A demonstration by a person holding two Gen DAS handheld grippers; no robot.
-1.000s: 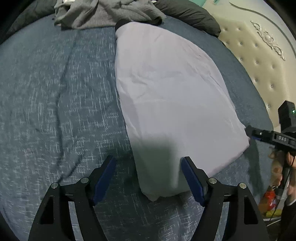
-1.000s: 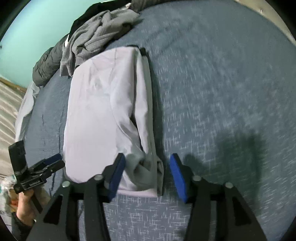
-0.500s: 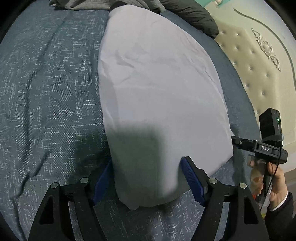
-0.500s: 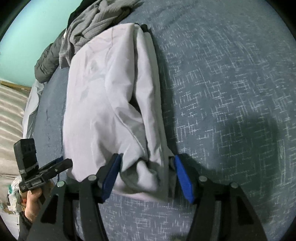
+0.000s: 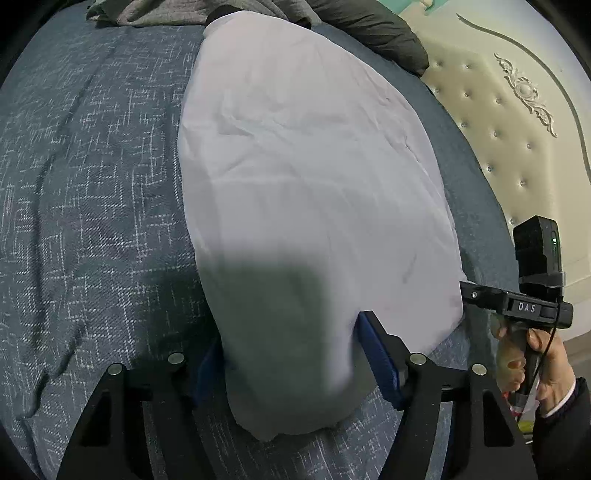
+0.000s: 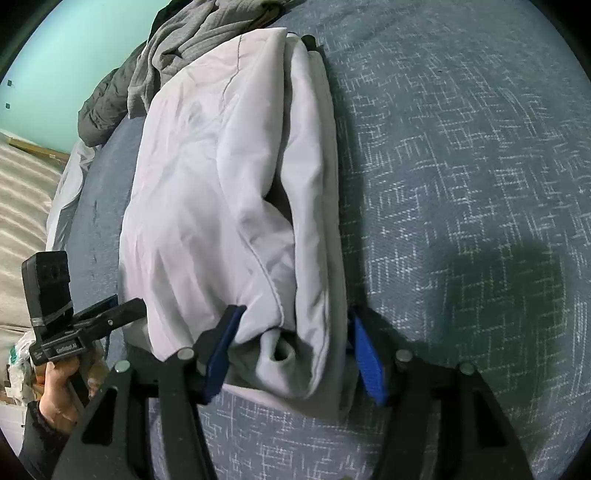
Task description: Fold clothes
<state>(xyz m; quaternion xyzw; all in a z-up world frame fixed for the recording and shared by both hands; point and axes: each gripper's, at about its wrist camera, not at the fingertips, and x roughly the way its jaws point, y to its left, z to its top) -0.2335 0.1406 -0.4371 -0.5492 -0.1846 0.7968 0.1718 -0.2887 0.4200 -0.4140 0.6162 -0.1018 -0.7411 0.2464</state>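
You are working over a bed [image 5: 92, 206] covered in a blue-grey woven spread with a fine white crosshatch fleck, lightly creased. A pale lilac-white garment [image 5: 314, 192] is lying on it, folded lengthwise into a long, smooth, softly wrinkled slab that is running straight ahead of both tools.

Your left tool [image 5: 291, 354] is standing wide, its blue-padded fingers [image 5: 380, 354] straddling the near rounded end of the garment. The cloth is filling the gap between them, but you are not pinching it; the left pad is mostly hidden behind the fabric, and the tool's own shadow is darkening that end.

Your right tool [image 6: 295, 347] is also standing wide, fingers [image 6: 365, 354] either side of the garment's [image 6: 221, 206] other near corner, where stitched hems and a rolled sleeve opening are bunching up between the pads. Whether the pads are touching the cloth is hard to make out.

Beyond the far end of the garment, a crumpled grey knit top [image 6: 192, 48] and a dark quilted jacket [image 5: 373, 33] are lying in a heap, cut off by the picture edge. To the right of your left tool, a cream tufted headboard [image 5: 509, 122] with a carved ornament is rising beside the bed. Each view is catching the opposite tool low at its side, gripped in a hand [image 6: 59, 387] with a dark sleeve.
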